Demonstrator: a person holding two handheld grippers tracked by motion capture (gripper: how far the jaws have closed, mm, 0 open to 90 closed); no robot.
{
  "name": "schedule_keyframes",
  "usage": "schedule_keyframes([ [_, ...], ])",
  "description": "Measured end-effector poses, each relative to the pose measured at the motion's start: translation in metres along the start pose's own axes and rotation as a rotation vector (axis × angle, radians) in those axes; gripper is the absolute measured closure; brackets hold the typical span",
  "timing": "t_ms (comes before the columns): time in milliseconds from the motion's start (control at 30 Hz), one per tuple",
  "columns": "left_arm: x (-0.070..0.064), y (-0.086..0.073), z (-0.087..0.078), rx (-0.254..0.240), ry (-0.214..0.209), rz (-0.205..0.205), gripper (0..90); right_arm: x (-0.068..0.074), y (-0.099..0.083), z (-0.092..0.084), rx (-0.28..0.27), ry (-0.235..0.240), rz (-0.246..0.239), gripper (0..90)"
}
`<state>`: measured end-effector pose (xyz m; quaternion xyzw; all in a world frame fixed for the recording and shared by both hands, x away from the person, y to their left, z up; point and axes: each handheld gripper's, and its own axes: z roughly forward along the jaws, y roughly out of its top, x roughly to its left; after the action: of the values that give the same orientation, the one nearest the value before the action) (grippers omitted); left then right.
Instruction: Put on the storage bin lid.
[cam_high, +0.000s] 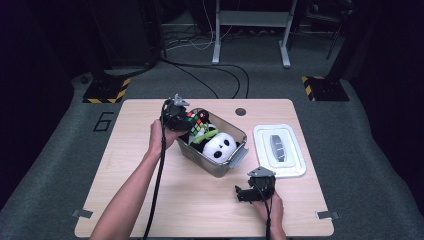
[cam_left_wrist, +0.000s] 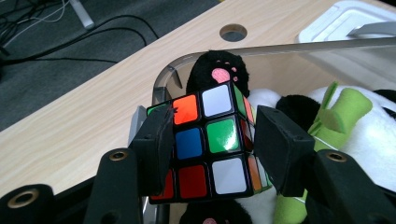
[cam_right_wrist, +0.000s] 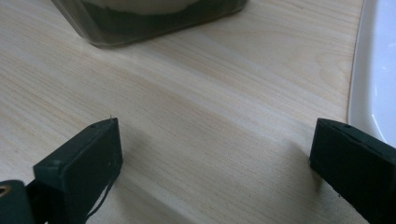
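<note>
At the left, a puzzle cube is clamped between the jaws of the left hand-held gripper over the clear bin holding a panda plush, while the right hand-held gripper is rested wide open and empty on the surface beside the white lid.

The only sign that can be read is a large number "6", painted dark on the grey floor left of the table.
</note>
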<state>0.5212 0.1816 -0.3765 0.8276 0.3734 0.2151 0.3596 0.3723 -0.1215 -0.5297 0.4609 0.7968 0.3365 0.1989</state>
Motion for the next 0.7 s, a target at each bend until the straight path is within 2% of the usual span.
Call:
schedule_keyframes([
  [167,-0.001,0.000,0.000,-0.010,0.003,-0.004,47.5,0.000,0.000,0.000,-0.001,0.000,-0.001,1.7],
  [200,0.000,-0.001,-0.001,-0.015,-0.013,-0.029,45.4,0.000,0.000,0.000,0.000,0.000,-0.001,1.7],
  [300,0.000,-0.002,-0.006,-0.022,-0.023,-0.050,32.1,0.000,0.000,0.000,0.001,0.000,0.005,1.7],
  [500,0.005,-0.009,-0.026,-0.052,-0.041,-0.070,18.6,0.001,0.000,0.000,0.000,-0.001,0.012,1.7],
  [700,0.014,-0.025,-0.047,-0.068,-0.035,-0.090,15.2,0.001,0.000,0.000,0.000,-0.002,0.011,1.7],
])
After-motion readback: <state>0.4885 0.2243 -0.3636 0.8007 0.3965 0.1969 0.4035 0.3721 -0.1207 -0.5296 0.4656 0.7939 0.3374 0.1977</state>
